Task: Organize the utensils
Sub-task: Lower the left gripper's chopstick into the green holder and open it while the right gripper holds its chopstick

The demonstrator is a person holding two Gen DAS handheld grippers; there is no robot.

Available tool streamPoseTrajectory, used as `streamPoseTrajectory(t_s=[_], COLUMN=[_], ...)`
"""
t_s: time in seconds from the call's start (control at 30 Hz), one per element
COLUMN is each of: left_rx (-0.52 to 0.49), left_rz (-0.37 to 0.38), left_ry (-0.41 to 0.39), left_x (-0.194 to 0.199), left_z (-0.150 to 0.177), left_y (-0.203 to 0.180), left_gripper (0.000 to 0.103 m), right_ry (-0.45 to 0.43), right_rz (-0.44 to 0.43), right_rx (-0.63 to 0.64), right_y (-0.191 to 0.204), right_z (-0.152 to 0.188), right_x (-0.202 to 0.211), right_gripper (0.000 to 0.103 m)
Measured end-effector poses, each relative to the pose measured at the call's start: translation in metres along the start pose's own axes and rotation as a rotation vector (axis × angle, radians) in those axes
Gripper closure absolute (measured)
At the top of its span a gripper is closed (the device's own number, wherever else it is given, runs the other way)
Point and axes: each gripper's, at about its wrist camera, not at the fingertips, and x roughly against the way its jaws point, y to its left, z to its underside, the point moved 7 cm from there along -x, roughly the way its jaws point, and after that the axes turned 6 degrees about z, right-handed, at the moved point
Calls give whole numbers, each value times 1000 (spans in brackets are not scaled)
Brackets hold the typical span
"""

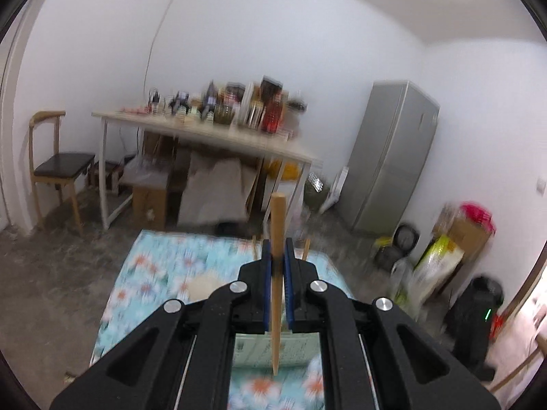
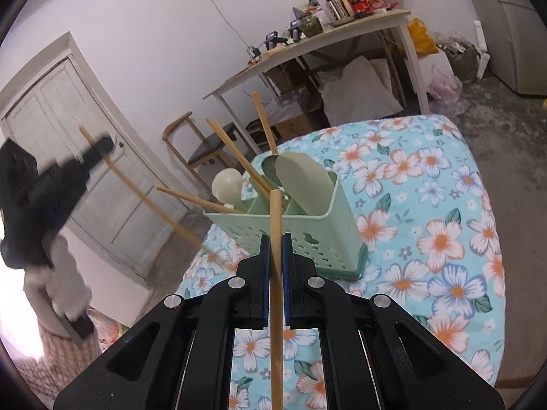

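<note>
My right gripper (image 2: pixel 275 239) is shut on a wooden chopstick (image 2: pixel 275 212) that stands upright between its blue pads, just in front of a mint-green utensil holder (image 2: pixel 328 239). The holder stands on the floral tablecloth (image 2: pixel 427 205) and contains several chopsticks (image 2: pixel 236 157), a pale spoon (image 2: pixel 227 181) and a pale paddle (image 2: pixel 304 181). My left gripper (image 1: pixel 277 249) is shut on another wooden chopstick (image 1: pixel 277 218), held upright above the table. In the right wrist view the left gripper (image 2: pixel 102 145) shows blurred, up and to the left of the holder, with its chopstick (image 2: pixel 150 201) slanting down.
A cluttered desk (image 2: pixel 307 48) stands behind the table, with boxes and bags under it, a wooden chair (image 1: pixel 58 167) to its left and a grey fridge (image 1: pixel 393 157) to its right. A white door (image 2: pixel 85 157) fills the left wall. A person's fluffy white sleeve (image 2: pixel 65 273) is at the left.
</note>
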Motion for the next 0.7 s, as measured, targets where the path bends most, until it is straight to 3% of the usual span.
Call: streamPoseTrajectory(t_s=[0.13,0.2,0.5,0.7], left_rx=[7,7,-19,-64], left_rz=[17,7,-51,-49], left_ry=[-99,-110,-54,28], left_x=[-2,-12,-76,-103], left_z=[-28,-32,-4,19], left_y=[-1,2,21,19], left_gripper=[97,97,97,96], right_ry=[-27,-51,-170,-221], right_rz=[-12,-17,-48,-60], right_rx=[12,24,90,146], right_y=[5,8,31,47], right_z=[-12,-21,-69,-96], right_x=[10,19,56,62], right_gripper=[98,98,98,98])
